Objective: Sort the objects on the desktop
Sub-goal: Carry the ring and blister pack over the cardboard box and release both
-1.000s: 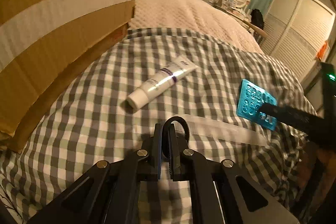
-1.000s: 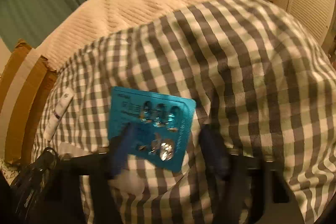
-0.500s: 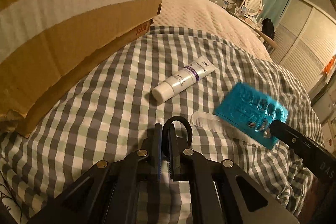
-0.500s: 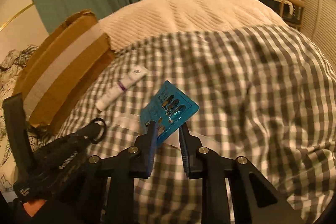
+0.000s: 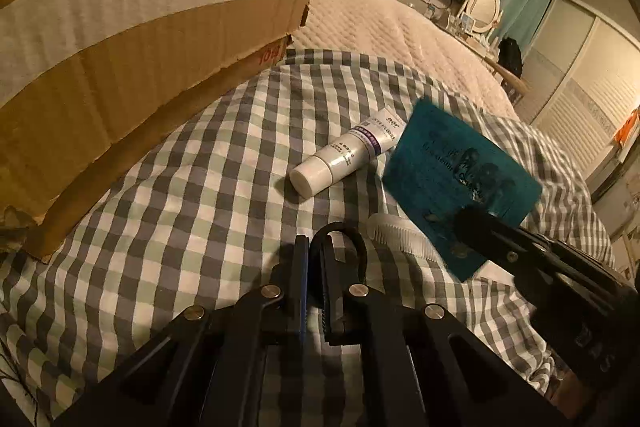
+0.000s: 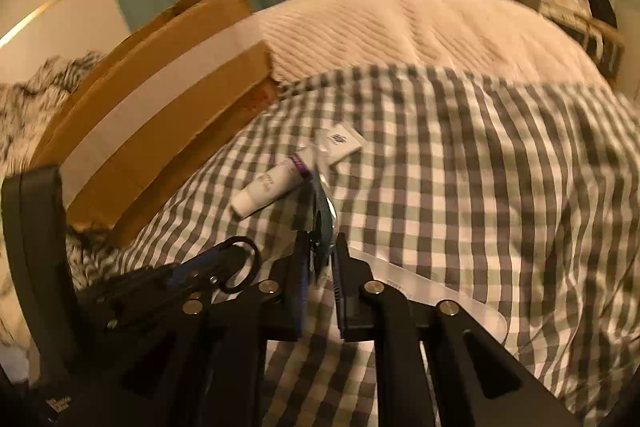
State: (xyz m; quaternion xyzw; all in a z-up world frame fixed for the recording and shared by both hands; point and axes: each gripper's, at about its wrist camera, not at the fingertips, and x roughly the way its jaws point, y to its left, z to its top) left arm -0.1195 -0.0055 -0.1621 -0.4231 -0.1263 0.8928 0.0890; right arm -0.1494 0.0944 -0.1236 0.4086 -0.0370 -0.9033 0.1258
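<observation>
My left gripper (image 5: 315, 251) is shut on a black hair tie (image 5: 352, 239), which also shows in the right wrist view (image 6: 240, 263), held above the checked cloth. My right gripper (image 6: 322, 247) is shut on a teal blister pack (image 5: 460, 179) and holds it in the air, edge-on in the right wrist view (image 6: 322, 219). A white cream tube (image 5: 344, 155) lies on the cloth beyond both grippers, also in the right wrist view (image 6: 268, 187). A white comb (image 5: 396, 233) lies under the pack.
A large cardboard box (image 5: 132, 39) stands at the left on the bed, also in the right wrist view (image 6: 160, 115). The checked cloth (image 5: 180, 187) covers the near bed; a quilted cream cover (image 5: 384, 27) lies behind. A small white sachet (image 6: 340, 143) lies past the tube.
My right gripper closed on the teal blister pack, lifted it off the cloth and carried it left toward the box. My left gripper moved nearer the box, still holding the hair tie.
</observation>
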